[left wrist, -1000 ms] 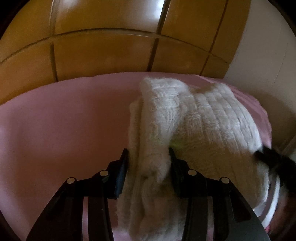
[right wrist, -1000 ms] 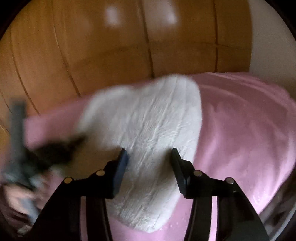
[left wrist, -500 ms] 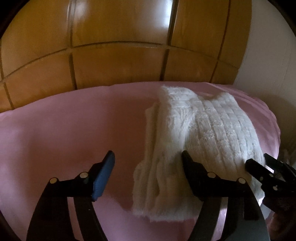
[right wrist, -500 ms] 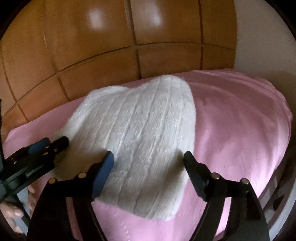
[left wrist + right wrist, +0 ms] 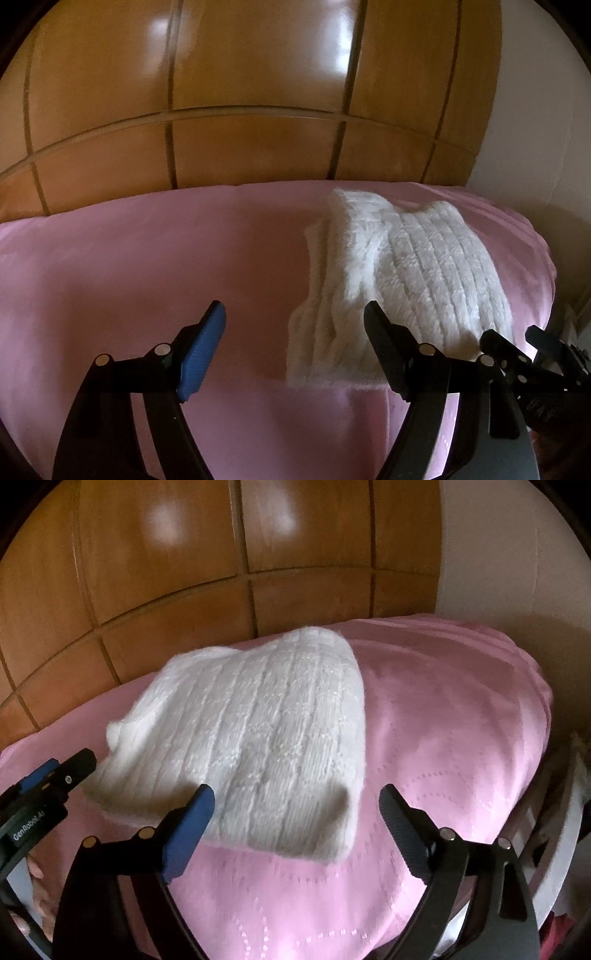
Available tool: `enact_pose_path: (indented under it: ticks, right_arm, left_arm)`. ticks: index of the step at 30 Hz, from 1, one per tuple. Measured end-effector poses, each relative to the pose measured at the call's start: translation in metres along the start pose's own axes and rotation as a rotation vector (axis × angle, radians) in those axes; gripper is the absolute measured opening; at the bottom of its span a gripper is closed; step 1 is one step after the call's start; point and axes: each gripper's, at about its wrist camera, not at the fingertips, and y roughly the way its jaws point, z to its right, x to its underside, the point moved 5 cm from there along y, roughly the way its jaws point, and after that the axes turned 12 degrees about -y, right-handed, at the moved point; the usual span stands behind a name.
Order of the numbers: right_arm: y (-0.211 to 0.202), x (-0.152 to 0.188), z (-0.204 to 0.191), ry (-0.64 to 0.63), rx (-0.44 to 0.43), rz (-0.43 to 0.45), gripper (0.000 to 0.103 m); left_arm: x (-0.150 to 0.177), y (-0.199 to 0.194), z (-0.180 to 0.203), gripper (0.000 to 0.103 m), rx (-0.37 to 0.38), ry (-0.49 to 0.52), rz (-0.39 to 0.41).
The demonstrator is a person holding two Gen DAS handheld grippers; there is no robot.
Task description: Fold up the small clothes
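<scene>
A white ribbed knit garment (image 5: 402, 273) lies folded on a pink blanket (image 5: 147, 266). In the left wrist view my left gripper (image 5: 295, 314) hangs just above the garment's near left edge, jaws still opening, and the pads press on nothing. From the right wrist the same garment (image 5: 258, 731) fills the middle of the pink blanket (image 5: 443, 720). My right gripper (image 5: 297, 797) is over its near edge with jaws opening wide, clear of the knit. The left gripper's fingers (image 5: 48, 779) show at the left edge, and the right gripper's fingers (image 5: 532, 354) at the lower right of the left view.
A glossy wooden panelled wall (image 5: 258, 110) rises behind the blanket, and a pale wall (image 5: 498, 554) stands to the right. The blanket drops off at its right edge, where pale furniture (image 5: 554, 830) shows. A person's hand (image 5: 35, 871) is at the lower left.
Both grippers let go of the white garment and their jaws spread wide. Both have pulled back toward me and risen a little, leaving the garment folded on the blanket.
</scene>
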Motion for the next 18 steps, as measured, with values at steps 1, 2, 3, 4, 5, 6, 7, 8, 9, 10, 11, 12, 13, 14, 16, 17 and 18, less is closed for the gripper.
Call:
enact_pose_path:
  ticks: [1, 2, 3, 4, 5, 6, 7, 8, 9, 10, 11, 12, 13, 14, 16, 17, 18]
  right_arm:
    - [-0.002, 0.002, -0.001, -0.003, 0.004, 0.002, 0.092]
    - [-0.004, 0.003, -0.003, -0.004, 0.007, 0.004, 0.093]
    - [-0.006, 0.004, -0.005, -0.005, 0.009, 0.006, 0.094]
    - [-0.009, 0.005, -0.006, -0.005, 0.012, 0.01, 0.094]
    - [-0.011, 0.005, -0.007, -0.004, 0.016, 0.014, 0.095]
    - [-0.012, 0.005, -0.007, -0.002, 0.019, 0.016, 0.096]
    - [-0.014, 0.006, -0.008, 0.0, 0.024, 0.021, 0.097]
    - [-0.017, 0.006, -0.008, 0.0, 0.025, 0.026, 0.098]
    - [-0.019, 0.006, -0.009, 0.0, 0.028, 0.03, 0.099]
    - [-0.021, 0.007, -0.009, 0.002, 0.036, 0.035, 0.1]
    - [-0.024, 0.007, -0.009, 0.006, 0.047, 0.04, 0.1]
    - [-0.025, 0.007, -0.009, 0.009, 0.052, 0.045, 0.1]
    - [-0.027, 0.007, -0.009, 0.015, 0.061, 0.046, 0.1]
    - [-0.029, 0.008, -0.009, 0.019, 0.067, 0.044, 0.1]
    - [-0.029, 0.011, -0.009, 0.031, 0.079, 0.039, 0.101]
    - [-0.029, 0.012, -0.01, 0.034, 0.086, 0.037, 0.101]
    - [-0.029, 0.013, -0.01, 0.033, 0.094, 0.036, 0.101]
  left_arm:
    - [0.001, -0.003, -0.002, 0.076, -0.002, -0.005, 0.002]
    - [0.002, -0.004, -0.003, 0.076, -0.002, -0.008, 0.002]
    - [0.002, -0.005, -0.003, 0.077, -0.004, -0.011, 0.003]
    - [0.003, -0.007, -0.004, 0.082, -0.008, -0.012, 0.005]
    - [0.004, -0.009, -0.005, 0.083, -0.013, -0.013, 0.012]
    - [0.004, -0.012, -0.006, 0.083, -0.018, -0.014, 0.02]
    - [0.005, -0.013, -0.007, 0.083, -0.021, -0.013, 0.024]
    - [0.006, -0.016, -0.008, 0.083, -0.023, -0.013, 0.025]
    - [0.007, -0.018, -0.009, 0.083, -0.025, -0.012, 0.025]
    - [0.009, -0.02, -0.011, 0.083, -0.029, -0.013, 0.028]
    - [0.01, -0.023, -0.013, 0.083, -0.033, -0.015, 0.032]
    - [0.011, -0.025, -0.014, 0.083, -0.037, -0.016, 0.035]
    - [0.012, -0.027, -0.016, 0.083, -0.042, -0.016, 0.038]
    - [0.013, -0.029, -0.018, 0.084, -0.056, -0.016, 0.041]
    - [0.016, -0.034, -0.023, 0.09, -0.074, -0.02, 0.052]
    - [0.017, -0.035, -0.024, 0.09, -0.079, -0.022, 0.057]
    - [0.019, -0.038, -0.026, 0.09, -0.084, -0.022, 0.058]
